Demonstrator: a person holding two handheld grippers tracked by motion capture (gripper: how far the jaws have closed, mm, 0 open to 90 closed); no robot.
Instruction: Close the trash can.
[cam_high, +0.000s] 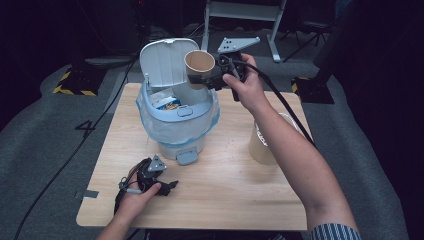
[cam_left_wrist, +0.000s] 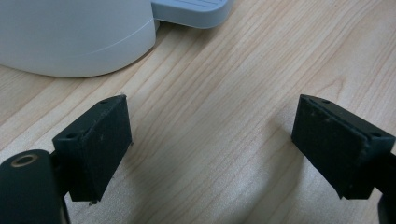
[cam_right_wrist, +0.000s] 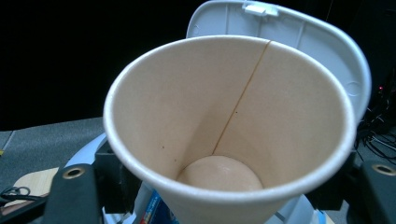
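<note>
The step in hand looks like throwing away a cup: the right hand-held gripper (cam_high: 212, 75) pinches a tan paper cup (cam_high: 200, 64) near its base and holds it tipped, mouth toward the camera, above the far right rim of the small white pedal bin (cam_high: 176, 145). The bin stands at the far middle of the light wooden table (cam_high: 225, 190), lined with a pale blue plastic bag (cam_high: 150, 117), its white hinged lid (cam_high: 162, 60) standing open behind the cup. In the right gripper view the cup (cam_right_wrist: 229, 126) looks empty, a seam running down its inner wall, with the lid (cam_right_wrist: 327, 51) just behind its rim. Some printed packaging (cam_high: 167, 103) already lies in the bin.

The left hand-held gripper (cam_high: 162, 186) rests on the near left part of the table, in front of the bin's grey foot pedal (cam_high: 187, 157), its jaws spread with nothing between them but bare wood; the left gripper view shows the pedal (cam_left_wrist: 196, 10) well beyond its tips.

A second tan paper cup (cam_high: 260, 145) stands on the right of the table, partly behind the right forearm.

The next move, as I judge it, is to bring the held cup squarely over the bin's opening, clear of the lid and the bag's edge, then spread the jaws so it drops inside.
</note>
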